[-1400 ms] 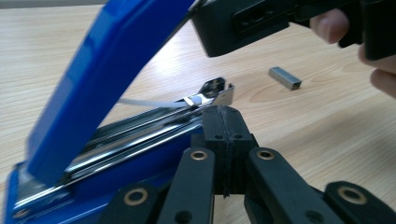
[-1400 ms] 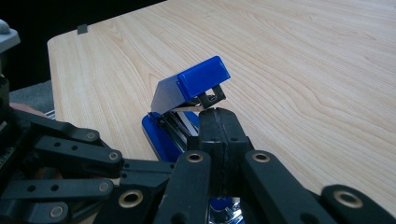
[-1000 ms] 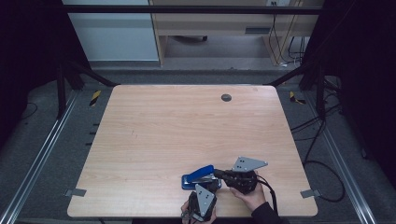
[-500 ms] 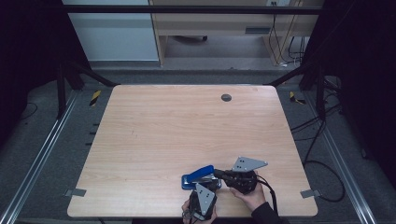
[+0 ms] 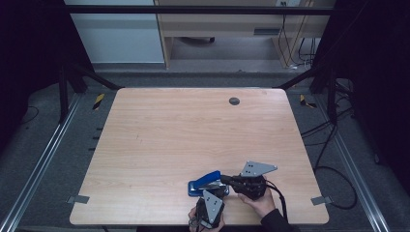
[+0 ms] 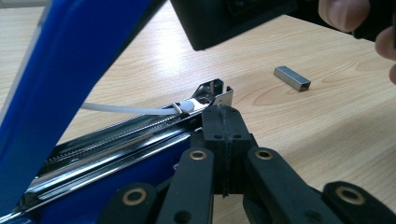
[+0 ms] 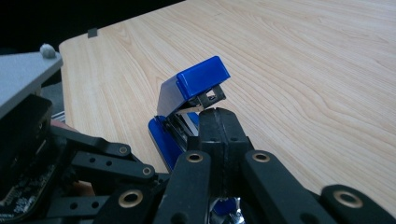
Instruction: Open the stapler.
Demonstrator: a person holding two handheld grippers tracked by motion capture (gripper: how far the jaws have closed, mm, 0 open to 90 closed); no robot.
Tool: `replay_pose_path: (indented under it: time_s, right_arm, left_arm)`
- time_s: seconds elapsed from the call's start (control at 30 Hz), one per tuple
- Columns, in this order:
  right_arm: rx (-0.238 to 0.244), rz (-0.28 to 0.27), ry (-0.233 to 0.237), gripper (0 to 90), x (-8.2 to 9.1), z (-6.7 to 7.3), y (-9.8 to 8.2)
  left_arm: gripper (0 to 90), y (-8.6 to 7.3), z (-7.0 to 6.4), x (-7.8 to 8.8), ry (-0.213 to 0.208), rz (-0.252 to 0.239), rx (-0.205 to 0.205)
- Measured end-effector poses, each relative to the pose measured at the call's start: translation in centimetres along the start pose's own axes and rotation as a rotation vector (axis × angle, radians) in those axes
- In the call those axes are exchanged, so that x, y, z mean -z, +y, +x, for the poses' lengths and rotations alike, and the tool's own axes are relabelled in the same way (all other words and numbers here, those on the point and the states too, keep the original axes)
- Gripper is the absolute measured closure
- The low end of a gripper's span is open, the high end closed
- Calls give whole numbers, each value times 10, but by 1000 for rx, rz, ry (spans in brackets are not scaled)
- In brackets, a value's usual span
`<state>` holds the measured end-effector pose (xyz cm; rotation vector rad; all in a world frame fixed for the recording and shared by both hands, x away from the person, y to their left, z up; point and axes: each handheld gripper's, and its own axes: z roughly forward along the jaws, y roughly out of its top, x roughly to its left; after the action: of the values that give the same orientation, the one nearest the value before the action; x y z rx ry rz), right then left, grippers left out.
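Observation:
A blue stapler [image 5: 204, 182] lies near the table's front edge with its lid [image 7: 194, 84] swung up. Its metal staple channel [image 6: 140, 128] is bare, with a white pusher rod along it. My left gripper [image 5: 213, 192] is shut, and its tips [image 6: 223, 122] rest against the front end of that channel. My right gripper [image 5: 226, 181] is shut too, its tips [image 7: 218, 122] right at the stapler's open mouth, below the raised lid. A short strip of staples [image 6: 292, 77] lies loose on the wood beyond the stapler.
The wooden table [image 5: 193, 130] has a round grommet [image 5: 234, 101] near its far edge. A person's hands [image 5: 258, 203] hold both grippers at the front edge. Cables [image 5: 333, 169] trail on the floor to the right.

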<state>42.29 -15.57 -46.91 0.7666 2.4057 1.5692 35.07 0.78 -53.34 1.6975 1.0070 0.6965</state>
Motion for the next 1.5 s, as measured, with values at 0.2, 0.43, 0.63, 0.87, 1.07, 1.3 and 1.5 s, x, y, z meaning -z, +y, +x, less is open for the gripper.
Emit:
replay_pose_path:
  time_s: [0.2, 0.43, 0.63, 0.87, 1.07, 1.3, 1.5]
  right_arm:
    - [5, -3, 17, 900, -3, -1, 4]
    - [3, -10, 37, 900, -5, -1, 8]
    - [-7, -18, 51, 900, -8, -1, 11]
    - [1, -20, 66, 900, -11, 1, 17]
    - [6, -15, 77, 900, -11, 1, 19]
    - [11, -20, 90, 900, -15, 3, 23]
    - [8, -23, 102, 900, -19, 4, 26]
  left_arm:
    - [900, 0, 0, 0, 3, -2, -4]
    - [900, -1, -1, 0, 6, -4, -6]
    - [900, -1, -1, 0, 6, -4, -7]
    - [900, -1, -1, 0, 6, -3, -8]
    - [900, -1, -1, 0, 5, -3, -9]
    - [900, -1, -1, 0, 4, -3, -11]
    - [900, -1, -1, 0, 4, -3, -13]
